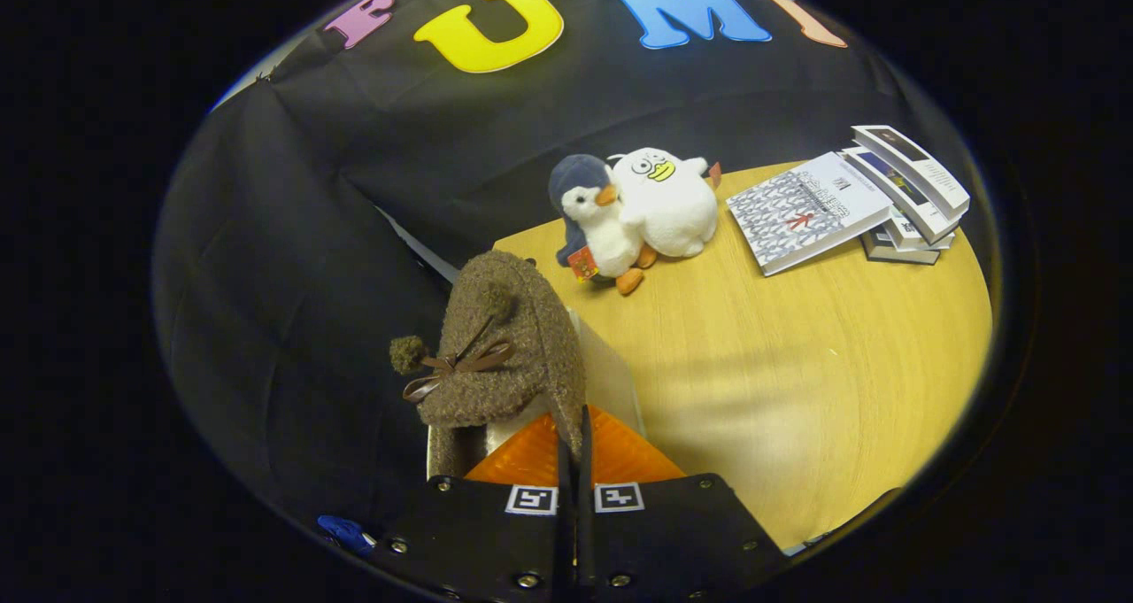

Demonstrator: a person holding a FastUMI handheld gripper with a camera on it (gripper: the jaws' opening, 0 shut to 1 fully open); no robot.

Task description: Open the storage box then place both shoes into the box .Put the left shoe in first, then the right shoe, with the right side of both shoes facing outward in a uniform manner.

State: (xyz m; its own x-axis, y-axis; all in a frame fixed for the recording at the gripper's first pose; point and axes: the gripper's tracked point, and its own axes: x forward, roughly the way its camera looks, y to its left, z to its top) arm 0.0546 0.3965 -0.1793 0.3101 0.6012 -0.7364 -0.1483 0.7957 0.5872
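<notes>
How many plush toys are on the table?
2. The penguin plush and the white duck plush lean together beyond the shoe that the closed gripper holds, left of the books.

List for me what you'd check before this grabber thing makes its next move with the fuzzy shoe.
1. Grip: ok. The gripper has its jaws shut on the rim of the brown shoe.
2. Box open: cannot tell. A clear panel stands just behind the shoe.
3. Left or right shoe: cannot tell.
4. Shoe's facing: cannot tell; its bow faces the camera.
5. Clutter: ok. The plush toys and books lie well beyond the jaws on the table.
</notes>
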